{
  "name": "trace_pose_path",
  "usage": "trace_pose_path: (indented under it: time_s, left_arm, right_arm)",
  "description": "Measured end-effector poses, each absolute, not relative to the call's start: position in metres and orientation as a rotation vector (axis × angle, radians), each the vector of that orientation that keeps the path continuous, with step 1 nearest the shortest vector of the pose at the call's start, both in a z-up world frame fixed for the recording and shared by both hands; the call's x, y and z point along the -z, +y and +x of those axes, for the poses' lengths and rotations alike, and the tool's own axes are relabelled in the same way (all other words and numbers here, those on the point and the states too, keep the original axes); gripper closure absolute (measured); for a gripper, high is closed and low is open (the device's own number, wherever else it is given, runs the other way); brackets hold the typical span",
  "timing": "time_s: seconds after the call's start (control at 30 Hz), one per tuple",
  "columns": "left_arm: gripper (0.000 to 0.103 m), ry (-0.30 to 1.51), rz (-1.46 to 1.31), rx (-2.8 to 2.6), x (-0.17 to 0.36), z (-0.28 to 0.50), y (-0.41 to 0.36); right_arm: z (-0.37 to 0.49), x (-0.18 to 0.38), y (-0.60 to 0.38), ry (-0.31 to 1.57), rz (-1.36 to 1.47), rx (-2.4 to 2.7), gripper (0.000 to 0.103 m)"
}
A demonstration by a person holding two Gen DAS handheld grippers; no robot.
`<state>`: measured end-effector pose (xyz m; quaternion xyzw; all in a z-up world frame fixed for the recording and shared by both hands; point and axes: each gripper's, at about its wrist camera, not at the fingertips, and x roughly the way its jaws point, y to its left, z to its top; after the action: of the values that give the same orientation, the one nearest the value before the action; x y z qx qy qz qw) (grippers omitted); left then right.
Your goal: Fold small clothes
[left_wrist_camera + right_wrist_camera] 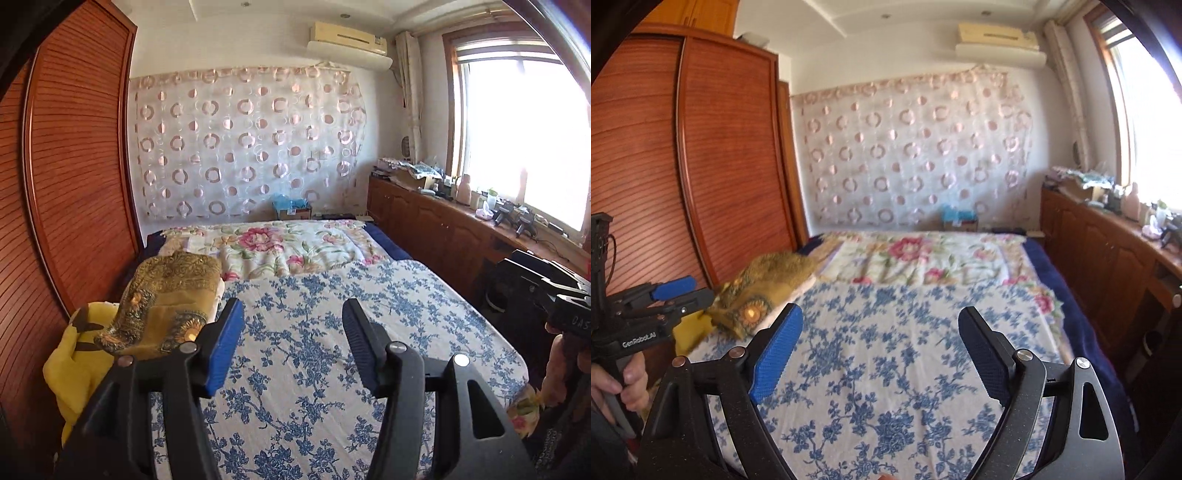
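sunlit bedroom: a bed [314,314] under a blue-flowered white cover fills the middle, with a slatted wooden wardrobe [81,166] on the left and a bright window [517,140] on the right. the only loose cloth in sight is a gold patterned garment [170,295], bunched at the bed's left edge over something yellow [74,354]. its long axis runs away toward the far wall. the left gripper [291,332] is held above the cover with jaws apart and empty; the garment lies just beyond its left finger, so this hand looks nearer. the right gripper [879,350] has jaws wide, empty, with the garment up and left of them.
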<state>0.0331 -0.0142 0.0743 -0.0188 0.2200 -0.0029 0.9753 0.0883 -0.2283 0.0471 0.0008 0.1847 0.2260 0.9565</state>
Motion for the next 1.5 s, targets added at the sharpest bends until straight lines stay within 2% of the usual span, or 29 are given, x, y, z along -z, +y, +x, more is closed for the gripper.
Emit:
trace_pose_path:
  time_s: [0.23,1.5]
  left_arm:
    - [0.047,0.392,-0.039,-0.013,-0.092,0.018,-0.008]
    - [0.046,0.394,-0.046,-0.036,-0.086,0.017,0.001]
  right_arm:
    - [0.074,-0.061,-0.235,0.322,0.014,-0.410,0.015]
    - [0.069,-0.066,-0.233,0.292,0.014,-0.382,0.015]
